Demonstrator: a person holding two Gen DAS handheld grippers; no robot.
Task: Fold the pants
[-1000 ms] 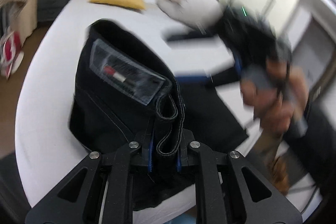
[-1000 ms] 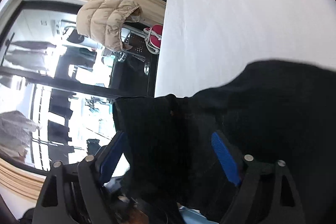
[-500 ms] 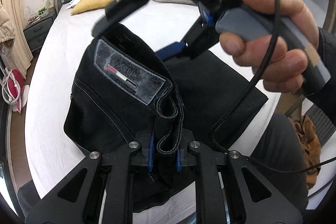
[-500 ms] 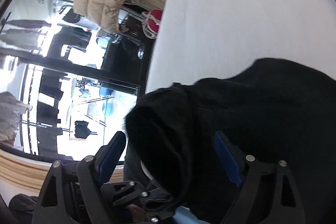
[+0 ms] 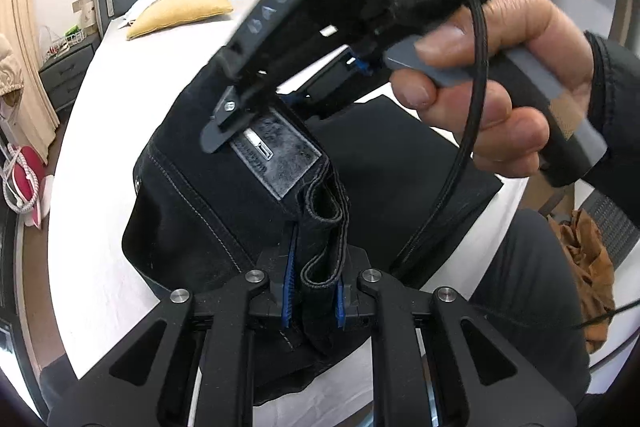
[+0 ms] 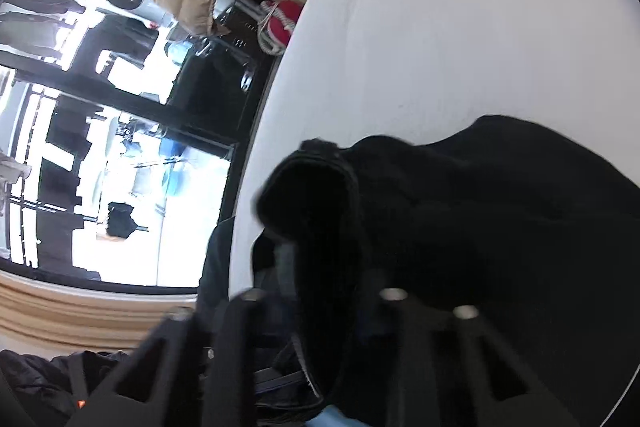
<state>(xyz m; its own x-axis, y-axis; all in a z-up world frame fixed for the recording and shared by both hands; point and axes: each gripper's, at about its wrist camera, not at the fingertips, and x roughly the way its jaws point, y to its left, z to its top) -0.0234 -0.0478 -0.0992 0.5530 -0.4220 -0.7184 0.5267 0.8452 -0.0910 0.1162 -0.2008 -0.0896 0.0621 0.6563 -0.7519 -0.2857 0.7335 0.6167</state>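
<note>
The left gripper (image 5: 312, 301) points steeply down in the near foreground, its blue-padded jaws drawn close and clamped on a folded band of the black pants (image 5: 208, 203). The right gripper (image 6: 320, 291) is also angled downward; its jaws have just been closing and now pinch a bunched fold of the same cloth between them. In the left wrist view the person's right hand (image 5: 504, 87) wraps the grey handle at the right, fingers curled, a dark sleeve behind it.
</note>
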